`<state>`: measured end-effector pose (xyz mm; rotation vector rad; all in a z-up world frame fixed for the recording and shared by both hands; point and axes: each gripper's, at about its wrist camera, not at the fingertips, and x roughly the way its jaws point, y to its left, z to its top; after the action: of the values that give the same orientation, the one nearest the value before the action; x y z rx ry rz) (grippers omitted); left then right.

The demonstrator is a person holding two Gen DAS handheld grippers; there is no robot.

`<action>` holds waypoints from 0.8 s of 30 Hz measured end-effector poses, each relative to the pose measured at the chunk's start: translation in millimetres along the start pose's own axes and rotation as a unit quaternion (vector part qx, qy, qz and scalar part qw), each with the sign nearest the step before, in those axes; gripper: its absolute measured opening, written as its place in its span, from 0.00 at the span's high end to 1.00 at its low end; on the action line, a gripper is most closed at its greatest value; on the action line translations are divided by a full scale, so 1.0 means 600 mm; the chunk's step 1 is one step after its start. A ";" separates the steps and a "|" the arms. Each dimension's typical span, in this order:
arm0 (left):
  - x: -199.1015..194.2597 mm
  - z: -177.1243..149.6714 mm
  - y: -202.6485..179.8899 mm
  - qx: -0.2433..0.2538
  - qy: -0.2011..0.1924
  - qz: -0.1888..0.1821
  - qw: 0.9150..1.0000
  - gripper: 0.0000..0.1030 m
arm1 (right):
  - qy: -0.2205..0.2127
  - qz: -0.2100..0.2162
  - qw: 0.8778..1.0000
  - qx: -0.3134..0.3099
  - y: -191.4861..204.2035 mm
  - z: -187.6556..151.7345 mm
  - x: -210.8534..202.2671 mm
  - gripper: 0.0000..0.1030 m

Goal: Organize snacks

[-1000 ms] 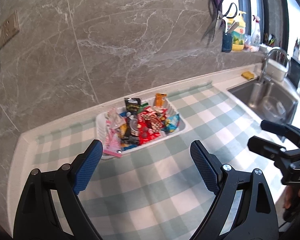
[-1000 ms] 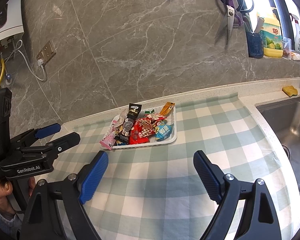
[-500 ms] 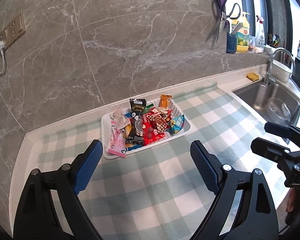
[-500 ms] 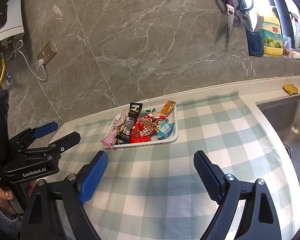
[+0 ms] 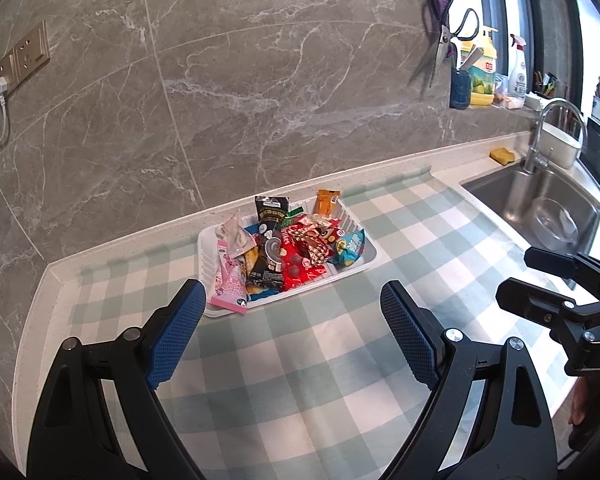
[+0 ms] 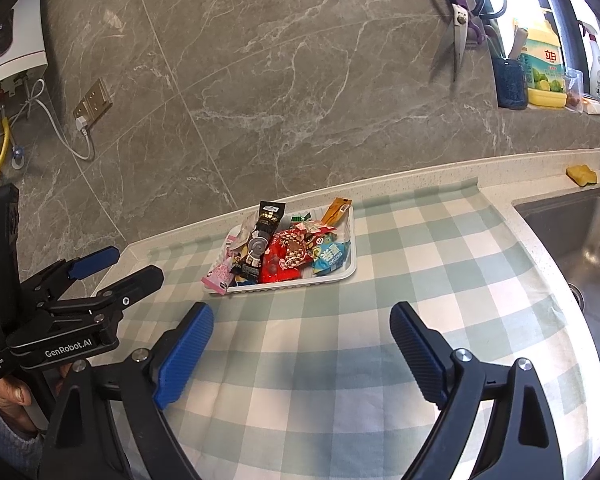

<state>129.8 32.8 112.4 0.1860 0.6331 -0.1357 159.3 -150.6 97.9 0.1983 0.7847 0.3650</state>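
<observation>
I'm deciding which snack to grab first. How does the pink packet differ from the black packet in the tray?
The pink packet lies at the tray's near left corner, its end hanging over the rim; the black packet lies nearer the middle, atop other snacks. The pink packet looks shorter and flatter in the left wrist view; the black packet is long, reaching toward the back rim. Both are sealed and untouched by either gripper.

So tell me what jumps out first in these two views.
A white tray heaped with bright snack packets sits on the checked cloth near the grey marble wall. A pink packet hangs over its near left corner. Both the left gripper and right gripper stand open and empty.
</observation>
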 end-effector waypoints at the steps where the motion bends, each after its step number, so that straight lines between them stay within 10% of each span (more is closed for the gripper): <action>1: 0.002 0.000 0.002 -0.004 0.003 0.001 1.000 0.13 | 0.000 0.000 1.000 0.002 0.000 -0.003 0.001 0.11; 24: 0.030 -0.014 0.031 -0.039 0.034 0.011 0.999 0.13 | 0.006 -0.006 1.000 0.015 -0.010 -0.011 0.010 0.10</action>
<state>142.6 51.8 97.3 0.1218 0.7021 -0.0834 160.0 -153.6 87.4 0.2190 0.8034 0.3438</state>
